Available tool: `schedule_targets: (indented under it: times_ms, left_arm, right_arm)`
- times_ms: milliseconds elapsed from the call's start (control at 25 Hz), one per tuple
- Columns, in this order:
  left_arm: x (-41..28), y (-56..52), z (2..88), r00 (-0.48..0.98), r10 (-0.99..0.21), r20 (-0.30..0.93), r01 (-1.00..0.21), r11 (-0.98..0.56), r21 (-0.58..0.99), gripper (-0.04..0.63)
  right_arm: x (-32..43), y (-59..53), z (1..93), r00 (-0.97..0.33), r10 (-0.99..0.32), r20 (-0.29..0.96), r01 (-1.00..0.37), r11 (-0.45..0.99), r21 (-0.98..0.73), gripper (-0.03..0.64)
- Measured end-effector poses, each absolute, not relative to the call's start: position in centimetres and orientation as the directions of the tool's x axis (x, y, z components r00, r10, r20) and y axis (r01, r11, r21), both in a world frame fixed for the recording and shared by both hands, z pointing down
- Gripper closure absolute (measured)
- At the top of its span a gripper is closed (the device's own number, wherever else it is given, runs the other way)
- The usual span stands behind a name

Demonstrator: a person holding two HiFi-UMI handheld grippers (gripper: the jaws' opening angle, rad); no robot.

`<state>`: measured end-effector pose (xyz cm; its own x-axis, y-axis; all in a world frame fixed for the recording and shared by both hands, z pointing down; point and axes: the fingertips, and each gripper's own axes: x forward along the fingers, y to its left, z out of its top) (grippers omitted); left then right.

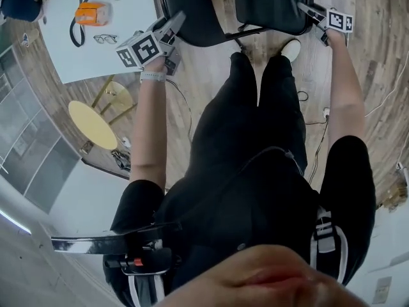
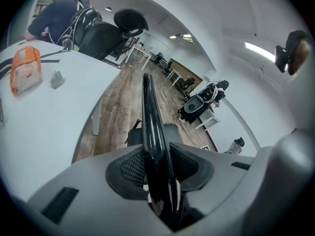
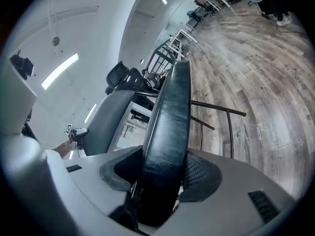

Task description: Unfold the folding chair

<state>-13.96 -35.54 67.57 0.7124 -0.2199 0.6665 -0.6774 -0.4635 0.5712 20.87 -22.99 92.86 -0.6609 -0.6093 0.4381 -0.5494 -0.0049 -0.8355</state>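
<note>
- The left tongs (image 2: 158, 173) are clamped on a thin, glossy black edge of the chair (image 2: 149, 117). I see that edge end-on, so the face of the panel is lost to me.
- The right tongs (image 3: 165, 181) are clamped on a thicker, padded black panel, which is also edge-on and fills the gap between the pads.
- In the head view the chair stands on the wood floor (image 1: 358, 69), right in front of the person's legs. It shows as two dark panels side by side, one held by each of the tongs.
- The top edge of the frame cuts both panels off, so I cannot tell which is the seat and which is the back.
- Only a short run of the chair's tube frame shows between the panels, and the legs are mostly hidden behind them and the person's body.
- In the right gripper view, thin dark rods cross the floor beyond the panel, but I cannot see where they join.
- To the left is a white counter (image 1: 96, 56) carrying an orange pouch (image 1: 91, 13) and glasses (image 1: 105, 39), well apart from the chair.
</note>
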Motion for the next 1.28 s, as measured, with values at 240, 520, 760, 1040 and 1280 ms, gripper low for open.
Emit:
schedule_targets:
  times_ms: [240,520,760,1040,1280]
  left_arm:
    - [-13.5,-35.1,69.2,0.725,-0.222,0.652,-0.666,-0.469,0.581,0.478]
    - [-12.4,-34.5,71.5,0.743,-0.217,0.633,-0.651,-0.452,0.610,0.477]
    - [-10.4,-33.6,73.2,0.739,-0.188,0.647,-0.652,-0.445,0.614,0.477]
    - [-7.8,-32.3,74.8,0.704,-0.172,0.689,-0.684,-0.427,0.592,0.477]
    - [-4.1,-30.7,75.2,0.699,-0.166,0.696,-0.682,-0.448,0.578,0.476]
  right_arm:
    - [24.4,-20.9,96.4,-0.688,-0.614,0.387,-0.477,-0.019,-0.879,0.413]
    - [28.2,-19.2,100.6,-0.719,-0.606,0.341,-0.407,-0.031,-0.913,0.408]
    - [32.1,-17.4,104.4,-0.716,-0.587,0.377,-0.429,-0.056,-0.902,0.400]
    - [34.3,-16.0,108.0,-0.743,-0.609,0.277,-0.287,-0.084,-0.954,0.391]
    - [37.2,-14.5,111.5,-0.748,-0.590,0.302,-0.287,-0.122,-0.950,0.385]
